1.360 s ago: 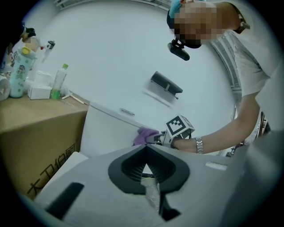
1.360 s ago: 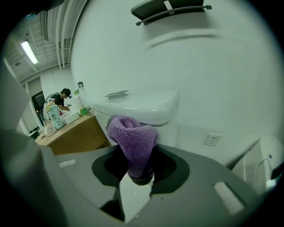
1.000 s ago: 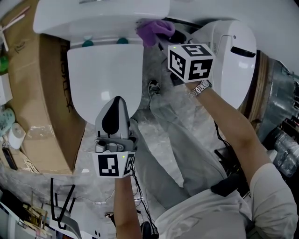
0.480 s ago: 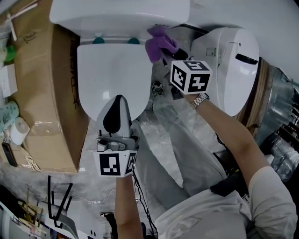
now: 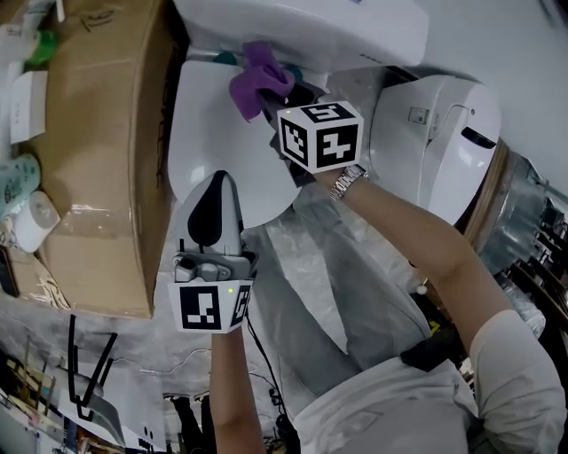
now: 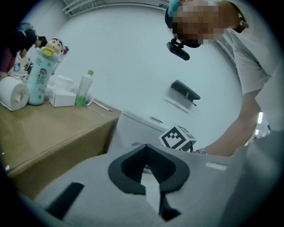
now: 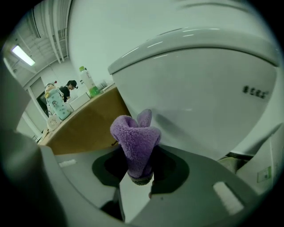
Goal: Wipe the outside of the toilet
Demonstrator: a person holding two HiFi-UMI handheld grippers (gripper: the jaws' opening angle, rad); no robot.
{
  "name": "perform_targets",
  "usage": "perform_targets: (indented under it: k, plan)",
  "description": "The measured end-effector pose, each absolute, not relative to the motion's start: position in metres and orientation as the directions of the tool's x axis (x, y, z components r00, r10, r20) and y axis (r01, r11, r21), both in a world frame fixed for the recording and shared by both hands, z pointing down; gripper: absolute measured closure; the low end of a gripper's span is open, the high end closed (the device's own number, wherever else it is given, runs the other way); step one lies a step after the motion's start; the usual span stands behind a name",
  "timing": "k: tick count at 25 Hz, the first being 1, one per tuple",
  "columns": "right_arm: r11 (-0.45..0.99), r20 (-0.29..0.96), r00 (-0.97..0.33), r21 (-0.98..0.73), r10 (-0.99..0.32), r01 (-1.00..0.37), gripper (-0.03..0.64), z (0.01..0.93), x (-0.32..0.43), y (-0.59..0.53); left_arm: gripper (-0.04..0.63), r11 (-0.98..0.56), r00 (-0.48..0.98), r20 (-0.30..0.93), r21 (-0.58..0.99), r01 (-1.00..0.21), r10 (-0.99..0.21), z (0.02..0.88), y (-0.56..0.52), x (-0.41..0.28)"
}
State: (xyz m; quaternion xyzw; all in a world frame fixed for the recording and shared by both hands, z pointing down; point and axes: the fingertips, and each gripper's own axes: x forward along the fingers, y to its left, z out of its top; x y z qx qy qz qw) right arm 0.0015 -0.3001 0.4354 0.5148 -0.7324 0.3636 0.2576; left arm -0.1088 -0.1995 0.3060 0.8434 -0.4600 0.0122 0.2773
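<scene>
Toilet (image 5: 222, 133): lid down, tank (image 5: 337, 27) behind it. A cardboard box (image 5: 98, 133) stands tight against one side of the toilet.

Left gripper (image 6: 148, 170): jaws together with nothing between them. It hovers above the front end of the lid, idle.

Right gripper (image 7: 137, 177): jaws clamped on the lower end of a purple cloth (image 7: 135, 142), which stands up past the tips as a bunched tuft. In the head view the cloth sits at the back of the lid, just under the tank. In the right gripper view it is very close to the tank's white front; I cannot tell whether they touch.

Judged risks:
- The clamp holds only the narrow base of the cloth. Dragging it hard on the porcelain could pull it out of the jaws.
- The bunched tuft gives a small contact patch, so strips are likely to be missed unless passes overlap.
- Pressing too deep would bring the hard jaw tips onto the porcelain.
- The box leaves little room on that flank, so that side may go unwiped.
</scene>
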Motion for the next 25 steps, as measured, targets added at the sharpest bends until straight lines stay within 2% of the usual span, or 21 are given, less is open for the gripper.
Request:
perform_targets:
  k: [5,14,19,25]
  plan:
    - [0.263,0.764,-0.331,-0.217,-0.553,-0.94,0.489,0.448,-0.043,-0.339,0.591,-0.387,0.55,0.278,0.471,-0.793,-0.787,0.315,-0.201,-0.135]
    - [0.216,0.776,-0.267,-0.172,-0.572,-0.961,0.488,0.47,-0.09,-0.386,0.591,-0.385,0.562,0.264,0.504,-0.773,-0.784,0.322,-0.199,-0.165]
    - [0.176,0.781,-0.218,-0.139,-0.585,-0.974,0.489,0.486,-0.091,-0.406,0.591,-0.417,0.59,0.27,0.493,-0.763,-0.761,0.328,-0.192,-0.178]
    - [0.164,0.775,-0.208,-0.136,-0.597,-0.977,0.488,0.488,-0.08,-0.41,0.591,-0.367,0.539,0.296,0.476,-0.799,-0.789,0.337,-0.191,-0.198]
